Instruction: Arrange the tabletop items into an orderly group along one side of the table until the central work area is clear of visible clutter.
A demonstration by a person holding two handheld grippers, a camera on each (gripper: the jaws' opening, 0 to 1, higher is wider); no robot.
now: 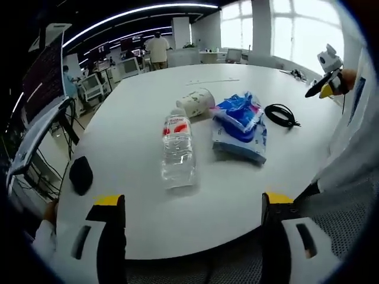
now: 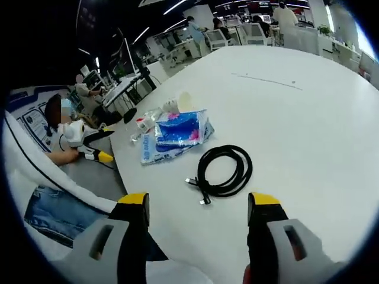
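Observation:
A clear water bottle (image 1: 177,148) (image 2: 145,123) with a red label lies on its side on the white round table (image 1: 148,207) (image 2: 308,130). Beyond it a white paper cup (image 1: 197,102) (image 2: 177,103) lies tipped over. Blue tissue packs (image 1: 240,127) (image 2: 177,133) are piled beside the bottle. A coiled black cable (image 1: 281,114) (image 2: 225,170) rests next to the packs. My left gripper (image 1: 192,204) (image 2: 95,146) hovers open at the table's edge, short of the bottle. My right gripper (image 2: 198,204) (image 1: 324,87) is open just before the cable. Neither holds anything.
A small black object (image 1: 80,174) (image 2: 129,115) sits at the table's rim, left of the bottle. Far across the table lies a thin line-like item (image 1: 213,81) (image 2: 266,81). Office desks, monitors and people (image 1: 157,50) stand beyond. The person's white sleeve (image 1: 355,154) borders the table.

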